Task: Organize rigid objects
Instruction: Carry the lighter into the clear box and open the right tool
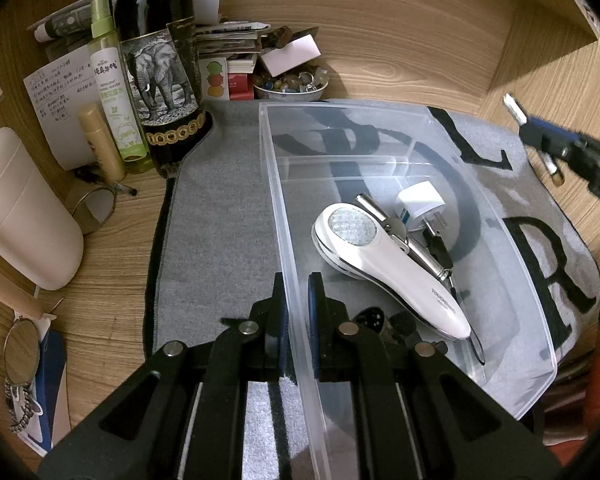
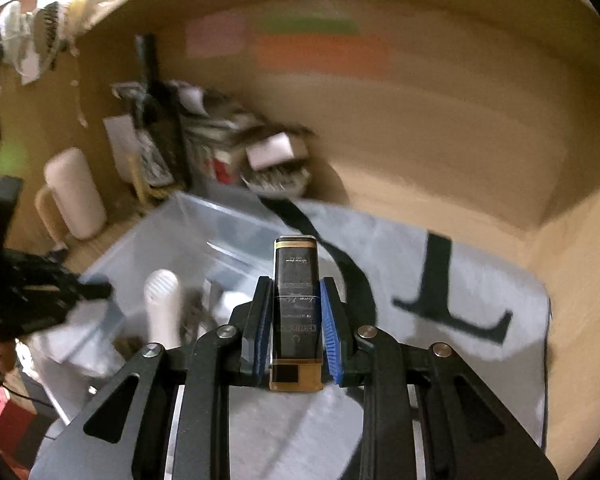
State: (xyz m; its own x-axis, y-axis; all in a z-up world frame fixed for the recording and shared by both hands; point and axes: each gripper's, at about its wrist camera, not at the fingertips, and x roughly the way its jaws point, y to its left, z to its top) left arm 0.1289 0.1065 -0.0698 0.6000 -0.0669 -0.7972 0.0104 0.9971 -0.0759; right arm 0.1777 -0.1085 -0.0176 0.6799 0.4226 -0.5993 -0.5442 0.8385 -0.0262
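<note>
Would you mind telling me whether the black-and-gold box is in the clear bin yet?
Not yet. The right gripper holds the black-and-gold box above the grey mat, beside the clear bin.

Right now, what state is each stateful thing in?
Left hand-held gripper: shut on the clear bin's near wall.
Right hand-held gripper: shut on a black-and-gold box, held in the air.
Clear bin: lidless, upright on the grey mat.
White handheld device: lying inside the bin.
White plug adapter: inside the bin, unplugged.
Wine bottle: upright.

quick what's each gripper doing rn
left gripper: shut on the bin wall.
right gripper: shut on a black and gold box.
</note>
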